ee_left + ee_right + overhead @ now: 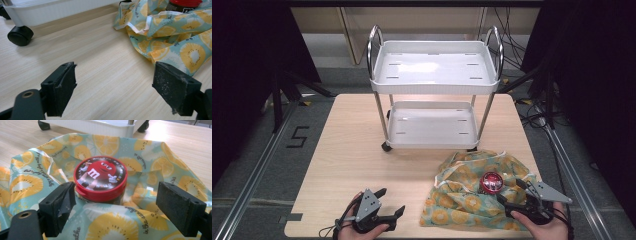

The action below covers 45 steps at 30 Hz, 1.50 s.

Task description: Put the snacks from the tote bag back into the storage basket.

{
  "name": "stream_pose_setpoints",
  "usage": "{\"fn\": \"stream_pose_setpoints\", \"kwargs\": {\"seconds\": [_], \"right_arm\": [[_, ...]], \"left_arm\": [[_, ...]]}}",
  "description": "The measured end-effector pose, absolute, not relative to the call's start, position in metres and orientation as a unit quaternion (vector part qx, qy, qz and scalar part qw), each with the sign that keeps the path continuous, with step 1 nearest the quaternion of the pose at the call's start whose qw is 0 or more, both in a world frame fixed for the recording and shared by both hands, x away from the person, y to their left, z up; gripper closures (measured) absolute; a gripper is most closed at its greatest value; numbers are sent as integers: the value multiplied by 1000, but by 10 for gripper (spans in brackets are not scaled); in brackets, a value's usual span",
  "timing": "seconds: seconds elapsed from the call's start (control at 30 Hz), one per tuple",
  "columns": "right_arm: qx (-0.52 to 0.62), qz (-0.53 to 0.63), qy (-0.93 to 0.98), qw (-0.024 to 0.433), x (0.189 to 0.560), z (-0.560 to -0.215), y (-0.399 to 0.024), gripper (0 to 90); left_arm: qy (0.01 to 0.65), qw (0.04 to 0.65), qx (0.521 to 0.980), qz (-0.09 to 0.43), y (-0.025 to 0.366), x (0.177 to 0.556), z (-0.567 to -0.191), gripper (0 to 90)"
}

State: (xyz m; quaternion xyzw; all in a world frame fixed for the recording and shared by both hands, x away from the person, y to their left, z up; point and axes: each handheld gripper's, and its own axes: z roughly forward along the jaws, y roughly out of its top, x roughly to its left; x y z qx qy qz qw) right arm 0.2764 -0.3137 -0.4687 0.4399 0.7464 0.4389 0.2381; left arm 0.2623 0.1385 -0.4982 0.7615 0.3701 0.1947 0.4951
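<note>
A round red-lidded candy jar (491,183) (100,178) (183,5) stands upright inside a crumpled light-blue bag printed with orange slices (472,192) (110,225) (172,37) at the table's front right. My right gripper (512,192) (113,207) is open just in front of the jar, one jaw on each side, nothing gripped. At the front left my left gripper (392,201) (113,93) rests open over bare wood, pointing toward the bag's left edge.
A white two-shelf cart (434,85) with chrome handles stands on the far half of the wooden table (357,150); its black caster (20,35) is ahead of the left gripper. Floor rails and cables run beside the table.
</note>
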Motion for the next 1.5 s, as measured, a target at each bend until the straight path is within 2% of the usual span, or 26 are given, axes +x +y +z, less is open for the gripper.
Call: {"fn": "stream_pose_setpoints", "kwargs": {"seconds": [0.13,0.27,0.4,0.5,0.6,0.67,0.7,0.97,1.1,1.4,1.43,1.5], "right_arm": [[455,439,740,229,274,-467,-311,164],[434,441,747,242,277,-465,-312,163],[444,441,746,228,276,-462,-309,164],[421,439,756,241,281,-461,-311,165],[442,434,755,217,280,-461,-306,167],[420,433,766,223,286,-462,-307,168],[428,429,768,208,287,-461,-304,168],[419,419,782,191,300,-466,-301,170],[422,416,785,181,305,-470,-299,173],[416,409,794,172,314,-477,-295,177],[400,409,798,188,317,-477,-298,178],[417,408,793,176,316,-478,-295,178]], "left_arm": [[371,497,760,195,137,261,-498,180],[373,497,759,195,137,260,-498,179],[367,498,761,196,138,260,-498,179],[368,499,760,195,138,260,-498,180],[371,498,759,194,137,260,-498,179],[368,494,763,195,138,260,-498,180],[368,493,764,195,137,260,-498,180],[352,485,775,202,140,263,-498,180],[358,500,764,196,137,262,-499,179],[358,500,764,197,137,262,-499,179],[358,500,764,197,137,262,-499,179],[359,497,766,197,138,262,-498,179]]}}
